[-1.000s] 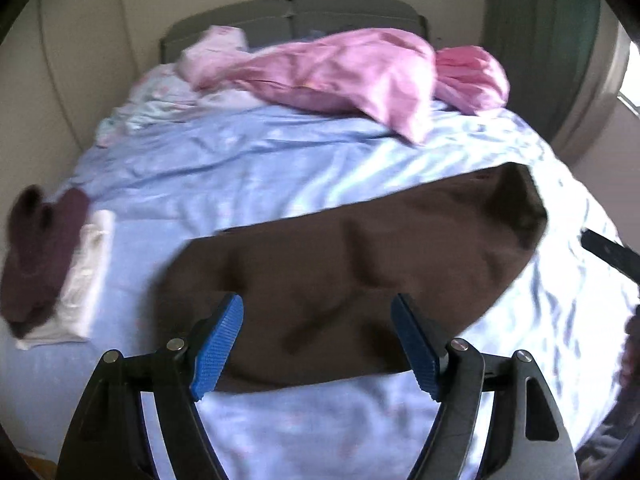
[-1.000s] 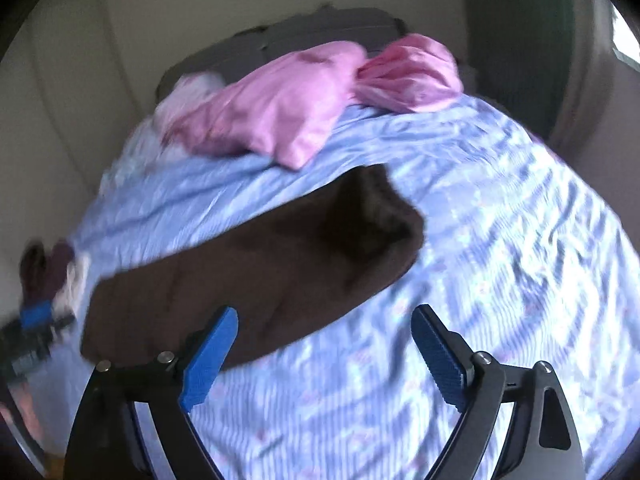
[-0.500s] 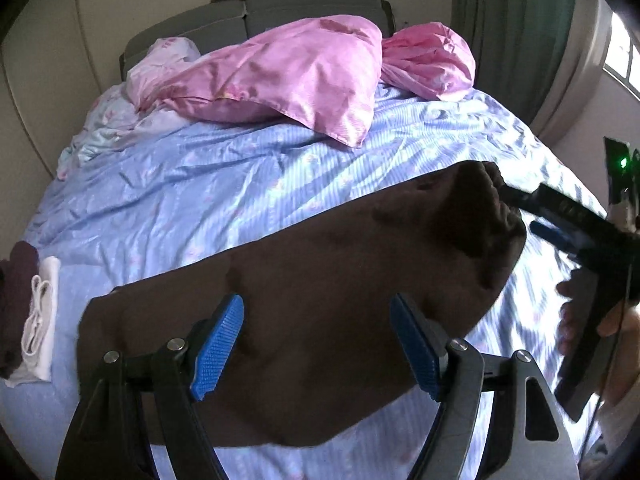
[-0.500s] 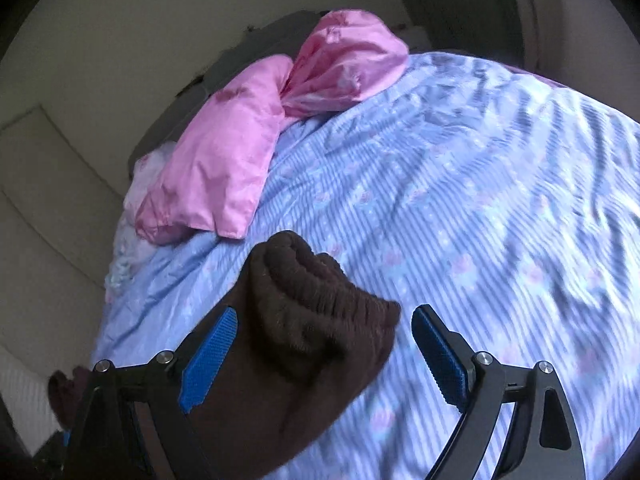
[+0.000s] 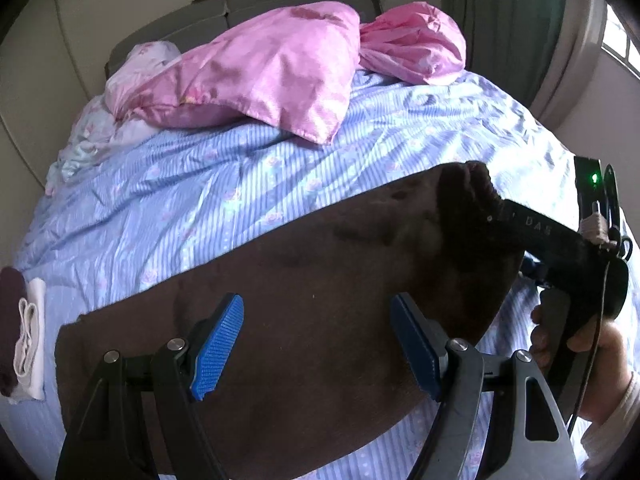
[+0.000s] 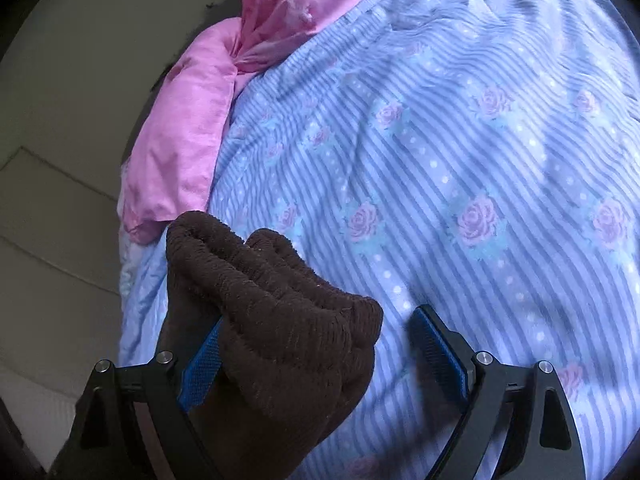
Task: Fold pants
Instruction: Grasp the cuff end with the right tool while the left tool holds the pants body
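1. The pants (image 5: 304,312) lie on the bed (image 5: 224,200) as one long brown band, stretched crosswise near the foot edge, well short of the pink pillows (image 5: 272,80) at the head

2. They look already laid leg over leg, so the lengthwise fold seems done; that is a judgement from the narrow band, since no separate legs show

3. The crosswise folds are still to do: the band is at full length and no end has been brought over

4. The right tool (image 6: 320,356) is at the band's right-hand end, where the ribbed, bunched fabric (image 6: 272,292) sits between its pads. The pads stand wide apart; the cloth drapes over one and the other is clear of it, so nothing is clamped

5. The left tool (image 5: 316,344) hovers over the middle of the band, pads apart, nothing between them

6. A small folded stack (image 5: 24,336) rests at the bed's left edge, likely finished items

7. Left to do, I judge: close on the end, carry it across, then place the pants aside
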